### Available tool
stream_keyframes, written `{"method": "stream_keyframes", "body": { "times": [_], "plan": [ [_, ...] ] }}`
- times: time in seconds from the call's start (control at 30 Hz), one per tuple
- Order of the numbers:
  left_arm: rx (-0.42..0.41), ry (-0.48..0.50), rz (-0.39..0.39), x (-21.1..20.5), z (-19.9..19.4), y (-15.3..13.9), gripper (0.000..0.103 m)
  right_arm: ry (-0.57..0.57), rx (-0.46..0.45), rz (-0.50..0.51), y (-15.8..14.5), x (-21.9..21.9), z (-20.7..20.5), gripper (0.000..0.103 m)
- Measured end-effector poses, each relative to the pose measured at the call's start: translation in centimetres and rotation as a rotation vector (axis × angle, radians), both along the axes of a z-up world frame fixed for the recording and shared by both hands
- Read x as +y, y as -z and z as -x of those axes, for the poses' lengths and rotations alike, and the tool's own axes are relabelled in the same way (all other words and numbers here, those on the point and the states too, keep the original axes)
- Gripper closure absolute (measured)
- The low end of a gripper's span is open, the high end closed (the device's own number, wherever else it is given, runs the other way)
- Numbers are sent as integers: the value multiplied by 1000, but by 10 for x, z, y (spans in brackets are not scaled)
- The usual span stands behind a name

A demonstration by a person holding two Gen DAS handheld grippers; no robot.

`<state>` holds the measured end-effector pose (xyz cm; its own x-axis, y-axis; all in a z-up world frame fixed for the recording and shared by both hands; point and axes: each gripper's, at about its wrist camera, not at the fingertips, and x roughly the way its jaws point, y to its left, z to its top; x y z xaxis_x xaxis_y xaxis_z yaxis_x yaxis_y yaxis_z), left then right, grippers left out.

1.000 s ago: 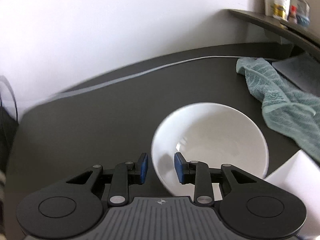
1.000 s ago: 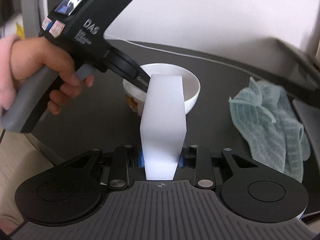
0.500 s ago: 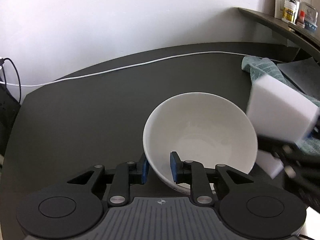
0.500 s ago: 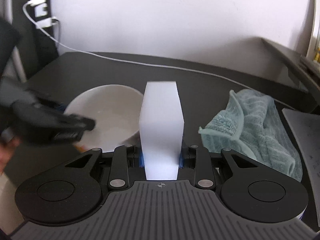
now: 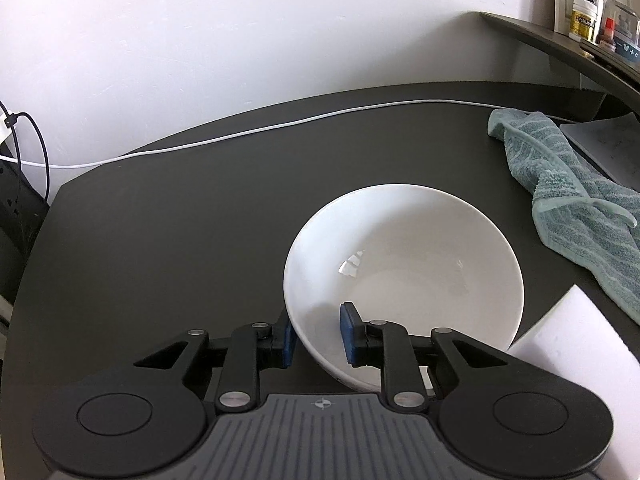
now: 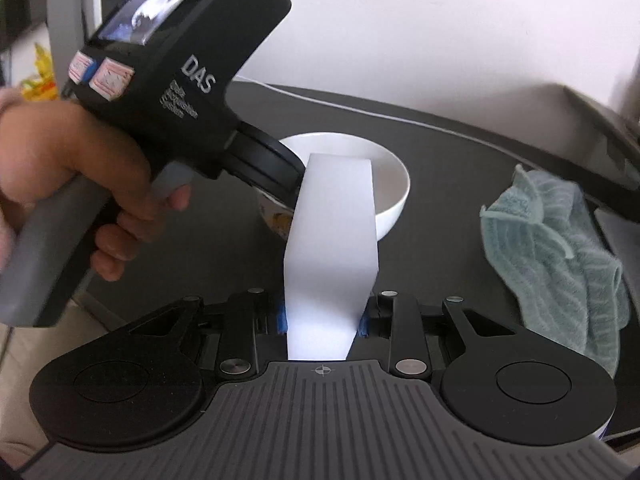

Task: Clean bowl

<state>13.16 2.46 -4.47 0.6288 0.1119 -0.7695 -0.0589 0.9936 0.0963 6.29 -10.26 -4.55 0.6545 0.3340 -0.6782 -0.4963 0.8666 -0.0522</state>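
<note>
**Bowl held at the rim, sponge gripped beside it**

The white bowl (image 5: 404,276) stands on the dark table (image 5: 180,240), near its front edge. Its inside looks bare and glossy, with a small bright glint on the left wall; a coloured pattern shows on the outer wall in the right wrist view. The left gripper (image 5: 316,334) straddles the bowl's near rim, one blue pad outside the wall and one inside. The jaws stand only partly closed, and whether both pads press on the wall I cannot tell. A hand (image 6: 80,184) holds this gripper by its grey handle.

The right gripper (image 6: 322,322) has its jaws closed on a white sponge block (image 6: 332,240), which stands upright between the pads, its far end in front of the bowl's near side. In the left wrist view the sponge lies just right of the bowl.

A green-grey ribbed towel (image 5: 576,200) lies crumpled on the table to the right of the bowl, apart from it. A white cable (image 5: 280,126) runs along the table's back edge, under a plain white wall. A dark shelf (image 5: 560,48) at upper right carries small bottles (image 5: 584,22).
</note>
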Motion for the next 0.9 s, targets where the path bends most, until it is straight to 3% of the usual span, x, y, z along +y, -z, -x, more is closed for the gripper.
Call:
{"method": "stream_keyframes", "body": {
  "times": [0.2, 0.3, 0.47, 0.67, 0.9],
  "plan": [
    [4, 17, -4, -1, 2, 0, 82, 92, -67, -6, -28, -35, -10, 72],
    [7, 51, -3, 1, 6, 0, 82, 114, -120, -68, -52, -50, -23, 72],
    [7, 102, 2, 0, 15, 0, 82, 7, -74, -179, -68, -34, -50, 71],
    [0, 117, 11, 1, 17, 2, 78, -30, 24, -60, -36, 7, -82, 69],
    [-7, 115, 10, 2, 21, 1, 77, -36, 30, -61, -33, 4, -80, 59]
  ]
}}
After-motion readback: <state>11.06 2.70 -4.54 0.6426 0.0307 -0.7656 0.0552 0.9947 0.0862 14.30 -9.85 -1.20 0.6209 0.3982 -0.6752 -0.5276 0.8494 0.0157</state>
